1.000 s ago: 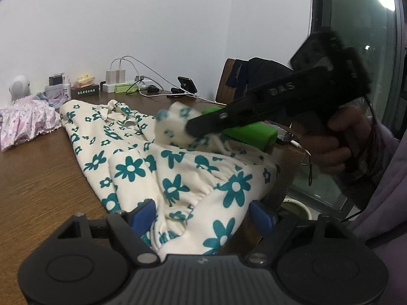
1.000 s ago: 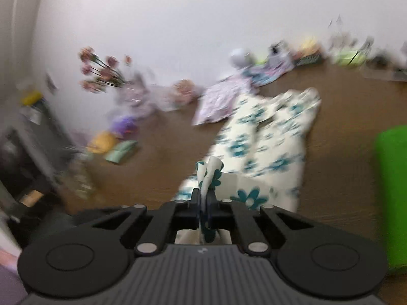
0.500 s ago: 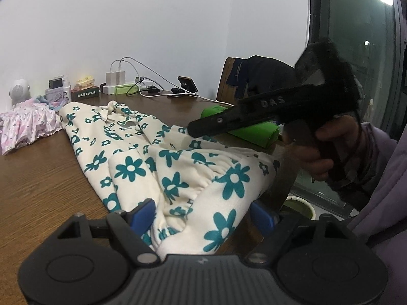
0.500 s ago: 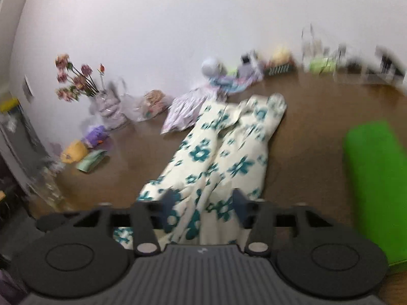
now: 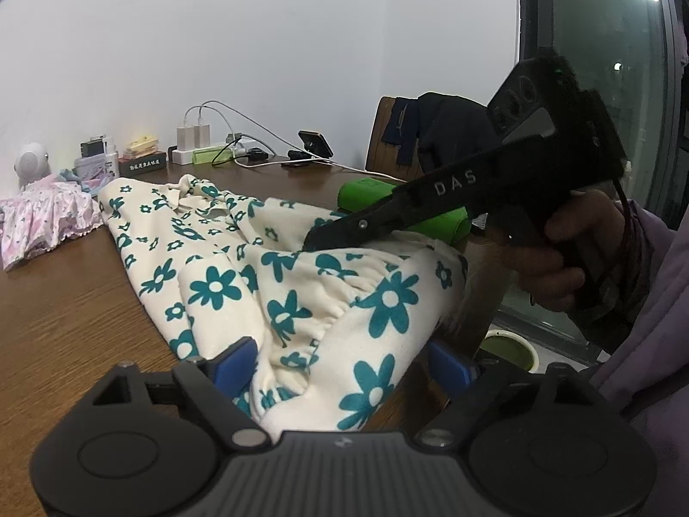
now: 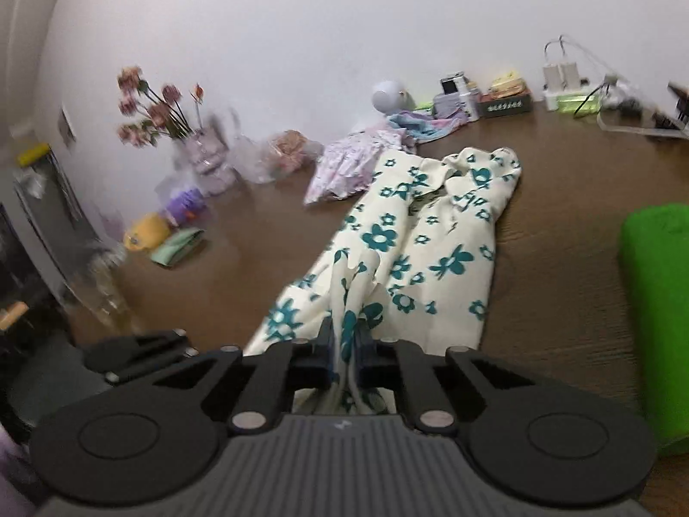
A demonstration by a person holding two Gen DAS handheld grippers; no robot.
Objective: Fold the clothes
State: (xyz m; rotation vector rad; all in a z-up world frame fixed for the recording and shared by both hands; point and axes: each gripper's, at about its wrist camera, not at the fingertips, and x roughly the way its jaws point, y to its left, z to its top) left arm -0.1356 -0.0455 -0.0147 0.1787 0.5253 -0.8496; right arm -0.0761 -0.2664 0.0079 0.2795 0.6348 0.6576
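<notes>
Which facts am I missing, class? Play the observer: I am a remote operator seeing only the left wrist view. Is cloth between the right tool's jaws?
Observer: Yes. The right tool is closing its jaws on a raised fold of the floral garment.
Operator: What stands beyond the garment, off my view?
Observer: A vase of pink flowers by the wall.
Operator: Anything nearer?
Observer: A yellow item beside a pale green pouch, on the table.

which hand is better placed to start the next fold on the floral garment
Right: its tongs are closing on a pinch of the floral garment, while the left tongs only straddle it, open.
</notes>
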